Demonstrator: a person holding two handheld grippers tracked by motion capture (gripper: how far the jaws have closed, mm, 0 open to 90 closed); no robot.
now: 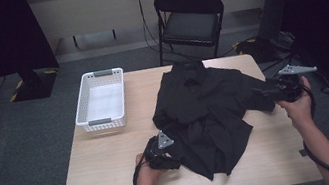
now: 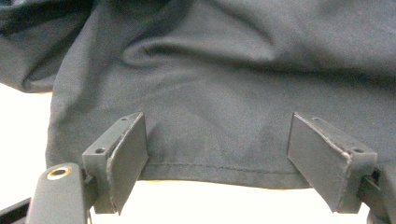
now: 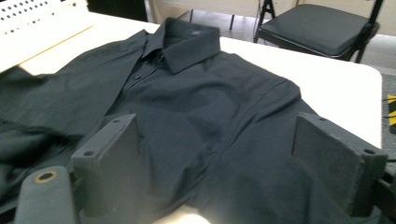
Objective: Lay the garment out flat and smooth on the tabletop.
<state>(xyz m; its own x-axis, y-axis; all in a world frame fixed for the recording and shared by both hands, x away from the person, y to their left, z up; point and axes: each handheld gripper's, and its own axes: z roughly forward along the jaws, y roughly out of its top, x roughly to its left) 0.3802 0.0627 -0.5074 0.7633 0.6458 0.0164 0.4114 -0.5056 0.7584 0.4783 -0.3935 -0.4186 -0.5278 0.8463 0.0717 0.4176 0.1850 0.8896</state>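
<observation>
Two hand-held grippers are set at opposite sides of the black shirt [image 1: 203, 111] crumpled on the counter [image 1: 115, 171]: the left hand-held gripper [image 1: 177, 163] at the hem, the right hand-held gripper [image 1: 259, 90] at the sleeve, both spread wide, nothing pinched.

In the high view the black shirt [image 1: 204, 111] covers the middle of the surface [image 1: 116, 176], and its own folds hide how the lower half and the sleeves lie; the right gripper [image 1: 265, 92] blends into the dark cloth, so its fingers cannot be made out there. The left gripper [image 1: 178, 163] has its fingers [image 2: 126, 161] lost against the shirt's edge in that view too. In the left gripper view the shirt runs off the top and both sides. In the right gripper view the chair [image 3: 322, 28] and the white basket [image 3: 32, 16] are cut by the top edge, and the near fingers [image 3: 109, 163] are blurred.
</observation>
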